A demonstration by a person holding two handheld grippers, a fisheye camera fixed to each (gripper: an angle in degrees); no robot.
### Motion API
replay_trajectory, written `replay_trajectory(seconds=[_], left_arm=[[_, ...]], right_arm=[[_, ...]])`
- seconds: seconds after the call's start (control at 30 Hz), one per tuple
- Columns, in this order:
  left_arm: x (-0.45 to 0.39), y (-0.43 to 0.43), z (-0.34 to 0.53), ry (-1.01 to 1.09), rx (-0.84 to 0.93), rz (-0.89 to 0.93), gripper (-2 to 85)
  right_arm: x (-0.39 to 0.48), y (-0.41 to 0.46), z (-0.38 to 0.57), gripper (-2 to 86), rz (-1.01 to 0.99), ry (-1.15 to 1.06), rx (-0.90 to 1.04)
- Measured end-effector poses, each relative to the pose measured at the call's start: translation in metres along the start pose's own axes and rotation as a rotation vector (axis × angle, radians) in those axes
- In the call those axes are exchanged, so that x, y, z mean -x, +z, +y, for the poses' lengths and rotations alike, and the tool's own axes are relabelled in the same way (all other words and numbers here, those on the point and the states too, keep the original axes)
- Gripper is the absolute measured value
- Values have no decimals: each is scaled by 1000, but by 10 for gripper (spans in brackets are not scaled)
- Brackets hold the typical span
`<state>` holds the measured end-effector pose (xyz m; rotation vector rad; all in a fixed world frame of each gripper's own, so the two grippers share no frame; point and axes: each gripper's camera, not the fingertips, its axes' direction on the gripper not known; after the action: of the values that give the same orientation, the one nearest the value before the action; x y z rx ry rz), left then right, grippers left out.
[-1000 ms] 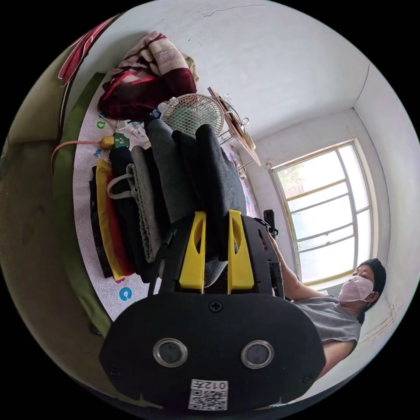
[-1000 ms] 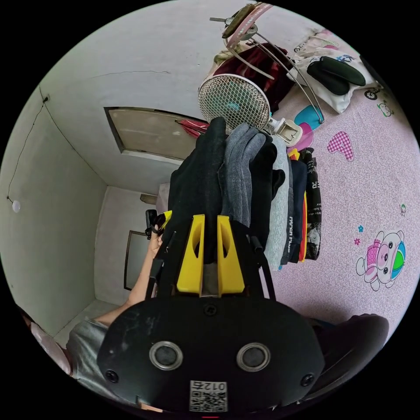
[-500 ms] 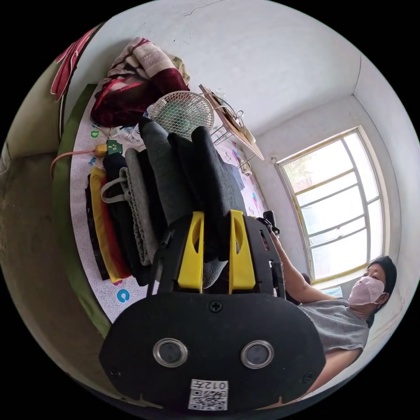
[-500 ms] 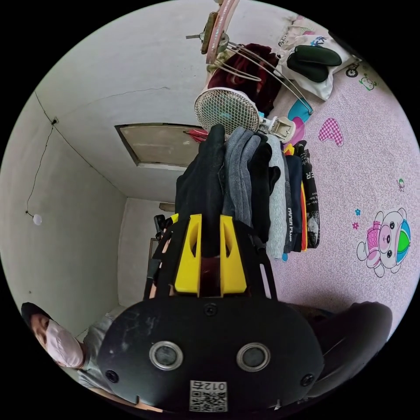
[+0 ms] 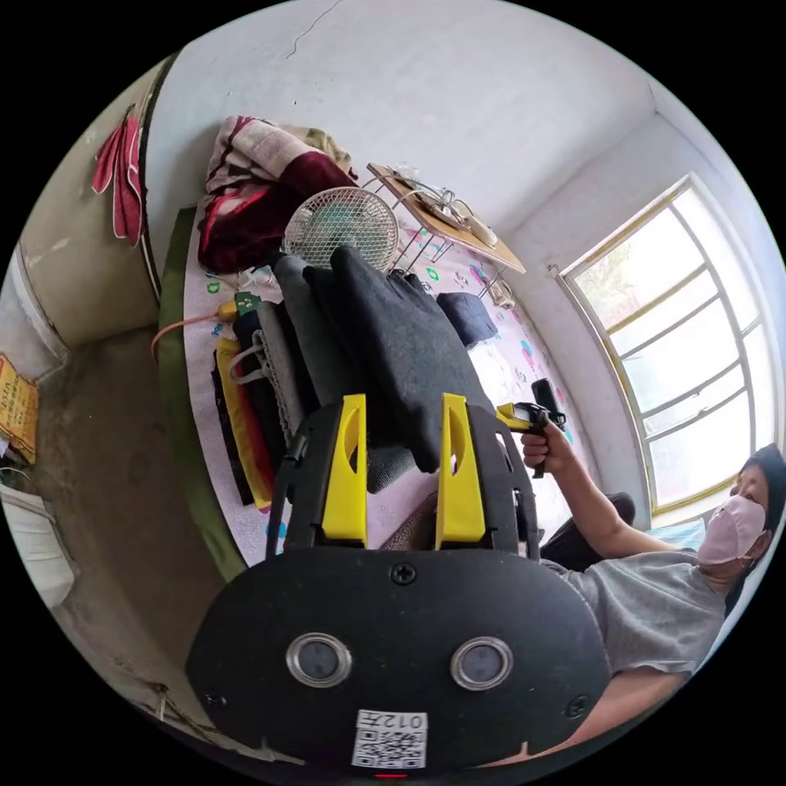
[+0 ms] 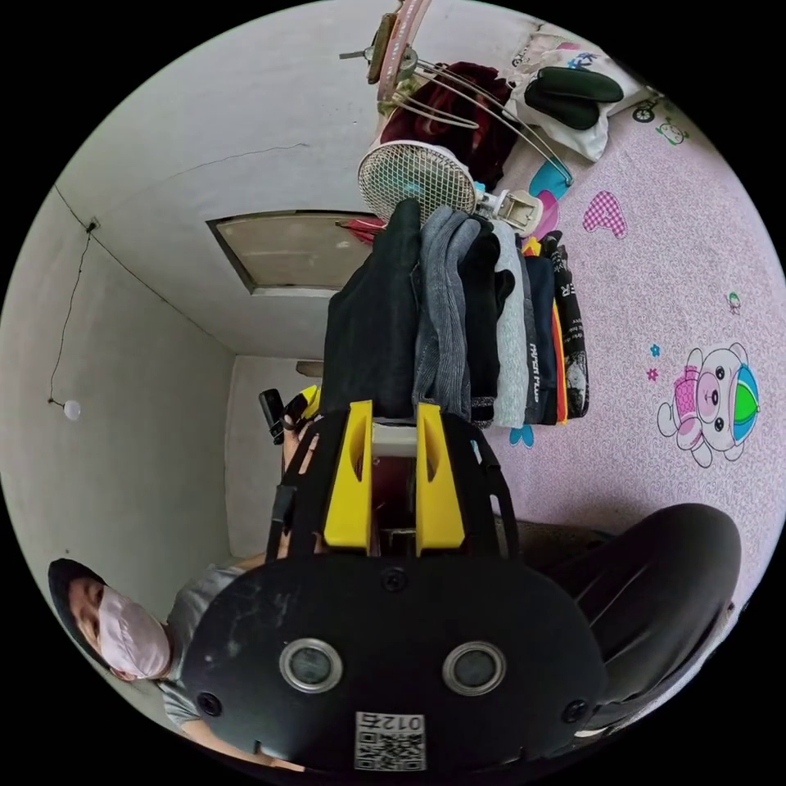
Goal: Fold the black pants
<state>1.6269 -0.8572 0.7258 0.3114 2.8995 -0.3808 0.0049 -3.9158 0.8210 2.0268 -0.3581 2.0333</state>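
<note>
The folded black pants (image 5: pixel 401 336) lie on top of a stack of folded clothes (image 5: pixel 270 385) on a pink printed mat. My left gripper (image 5: pixel 403 403) is open, its yellow jaws spread on either side of the pants' near edge without pressing it. In the right gripper view the pants (image 6: pixel 368 319) form the leftmost layer of the stack (image 6: pixel 508 344). My right gripper (image 6: pixel 394 407) is open just short of them, with nothing between its jaws. A hand holds the right gripper (image 5: pixel 532 413) beside the stack in the left gripper view.
A small fan (image 5: pixel 340 225) stands behind the stack, with a low folding table (image 5: pixel 446 225) and a red blanket (image 5: pixel 254 188) near it. A person in a grey shirt (image 5: pixel 655 598) sits by the window (image 5: pixel 696 327). The mat (image 6: pixel 679 286) stretches beside the stack.
Both grippers were shut on the black pants; now both have opened and drawn back, leaving the pants on the stack. Both cameras shifted.
</note>
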Motion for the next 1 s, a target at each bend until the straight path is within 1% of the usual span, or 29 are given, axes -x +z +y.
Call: replay_trajectory(seconds=[0.1, 0.13, 0.23, 0.3, 0.37, 0.5, 0.6, 0.67, 0.77, 0.9, 1.0], left_arm=[[4, -7, 9, -42, 7, 116, 129], [6, -8, 11, -52, 8, 129, 130], [9, -10, 15, -95, 14, 145, 133], [9, -7, 16, -112, 26, 188, 133], [5, -3, 16, -112, 48, 197, 129], [-8, -9, 15, -85, 42, 151, 101], [-14, -15, 18, -79, 43, 163, 80], [-16, -17, 20, -80, 36, 175, 72], [-21, -21, 27, -101, 19, 192, 63], [-37, -25, 34, -107, 26, 214, 52], [-52, -27, 40, -113, 40, 250, 48]], right_arm=[[-17, 13, -11, 69, -85, 34, -11], [-22, 20, -17, 69, -111, 42, -24], [-29, 50, -37, 74, -101, 33, 15], [-33, 68, -49, 79, -74, 29, 29], [-43, 93, -64, 87, -84, 34, 45], [-58, 132, -90, 86, -79, 27, 37], [-74, 169, -115, 61, -84, 9, 35], [-78, 202, -135, 33, 6, -63, 43], [-82, 245, -164, 21, 71, -126, 49], [-109, 297, -205, 31, 39, -113, 78], [-142, 336, -240, 51, -12, -44, 92]])
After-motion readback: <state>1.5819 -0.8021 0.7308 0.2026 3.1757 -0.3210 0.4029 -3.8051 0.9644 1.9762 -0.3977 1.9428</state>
